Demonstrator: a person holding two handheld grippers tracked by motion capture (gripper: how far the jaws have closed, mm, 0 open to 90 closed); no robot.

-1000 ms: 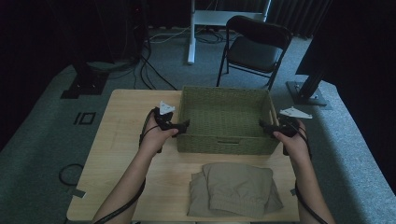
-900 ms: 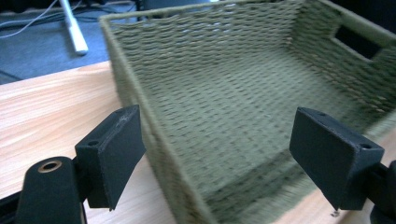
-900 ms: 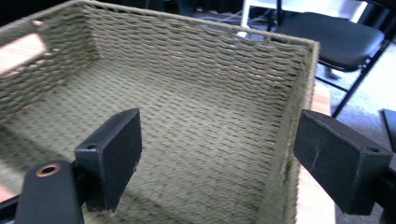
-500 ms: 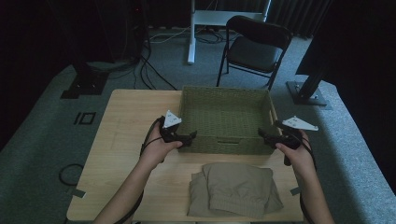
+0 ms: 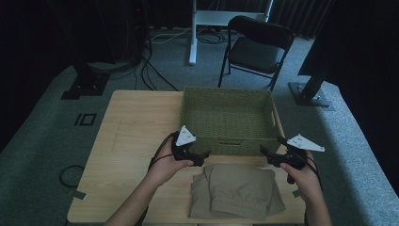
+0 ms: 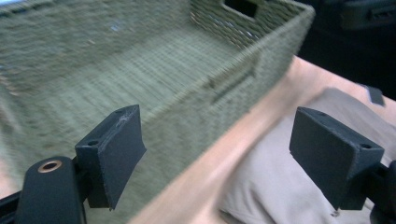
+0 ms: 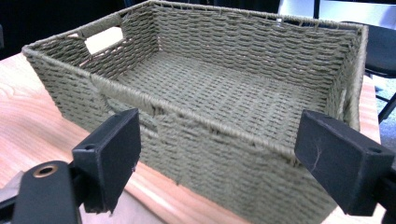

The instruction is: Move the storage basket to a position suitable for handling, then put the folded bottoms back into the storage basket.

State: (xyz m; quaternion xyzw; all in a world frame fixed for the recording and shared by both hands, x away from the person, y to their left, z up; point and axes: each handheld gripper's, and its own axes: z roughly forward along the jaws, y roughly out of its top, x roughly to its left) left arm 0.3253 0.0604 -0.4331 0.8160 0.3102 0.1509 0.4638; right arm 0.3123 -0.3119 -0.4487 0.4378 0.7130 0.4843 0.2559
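Note:
A woven green basket (image 5: 234, 141) stands empty at the far middle of the wooden table (image 5: 136, 127). Just in front of it lies a folded beige garment (image 5: 237, 190). My left gripper (image 5: 205, 155) hovers at the basket's near left corner, jaws wide open and pointing right, nothing between them. My right gripper (image 5: 262, 151) mirrors it at the near right corner, also open and empty. The left gripper view looks past its open jaws (image 6: 219, 149) at the basket wall (image 6: 196, 112) and the garment (image 6: 280, 182). In the right gripper view, the open jaws (image 7: 219, 158) frame the basket (image 7: 224, 93).
A black folding chair (image 5: 256, 44) and a white desk leg (image 5: 193, 33) stand on the carpet beyond the table. Cables (image 5: 146, 61) run over the floor at the far left. Bare tabletop stretches to the left of the basket.
Both hands have drawn back from the basket's left and right sides toward the person. They now sit at its near corners, above the garment's far edge. The jaws stayed open.

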